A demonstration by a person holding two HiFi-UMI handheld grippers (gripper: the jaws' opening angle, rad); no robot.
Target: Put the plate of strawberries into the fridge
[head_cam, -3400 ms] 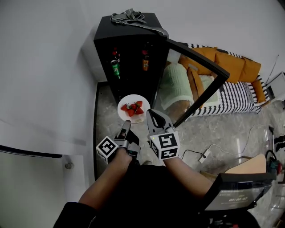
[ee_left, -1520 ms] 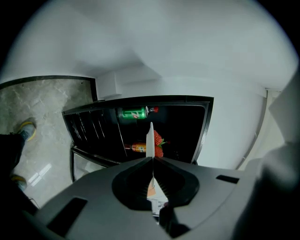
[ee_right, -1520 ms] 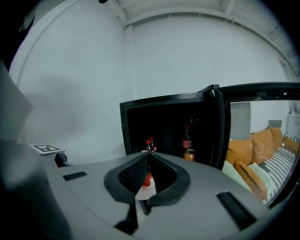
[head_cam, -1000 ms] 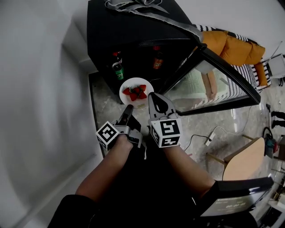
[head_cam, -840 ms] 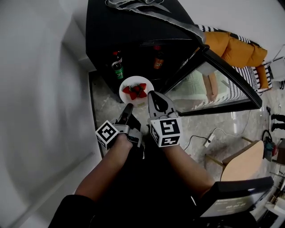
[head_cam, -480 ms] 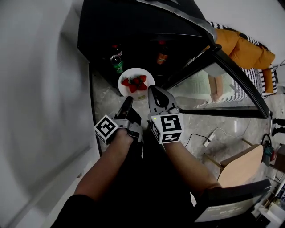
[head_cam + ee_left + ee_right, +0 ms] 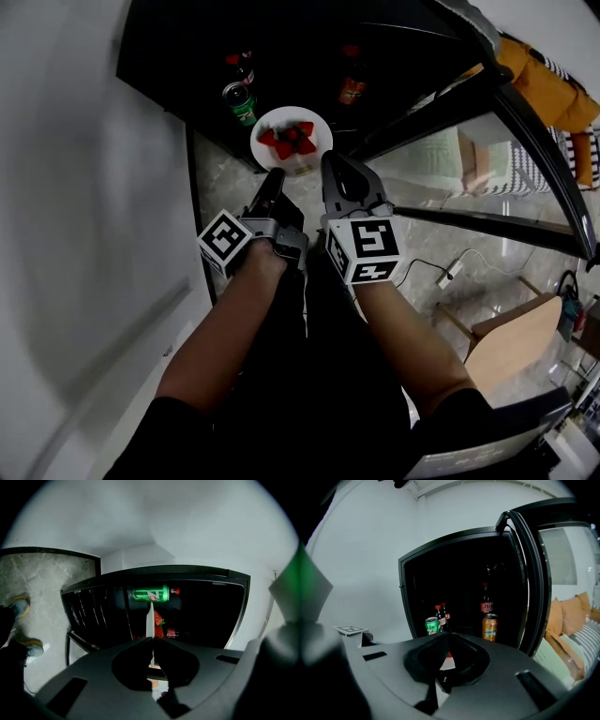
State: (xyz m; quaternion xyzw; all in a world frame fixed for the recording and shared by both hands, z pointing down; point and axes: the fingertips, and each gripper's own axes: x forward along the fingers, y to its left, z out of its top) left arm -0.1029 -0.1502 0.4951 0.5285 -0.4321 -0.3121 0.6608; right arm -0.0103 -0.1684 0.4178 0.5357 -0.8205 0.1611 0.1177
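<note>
A white plate (image 7: 300,165) with red strawberries (image 7: 291,139) hangs level just in front of the open black fridge (image 7: 187,56). My left gripper (image 7: 275,178), turned on its side, is shut on the plate's near rim. In the left gripper view the plate (image 7: 149,618) stands edge-on between the closed left gripper (image 7: 151,639), with strawberries (image 7: 159,619) beyond. My right gripper (image 7: 336,159) lies flat beside the plate's right edge. In its own view the right gripper (image 7: 448,638) has its jaws together, and a bit of white plate shows behind them.
Inside the fridge stand a green can (image 7: 241,101), an orange can (image 7: 490,626) and dark bottles (image 7: 487,603). The glass fridge door (image 7: 525,122) hangs open to the right. A white wall lies on the left, marble floor below, and a wooden stool (image 7: 511,342) at lower right.
The plate and both grippers have moved forward toward the fridge opening, which now fills the top of the head view. The left gripper's hold on the plate is unchanged.
</note>
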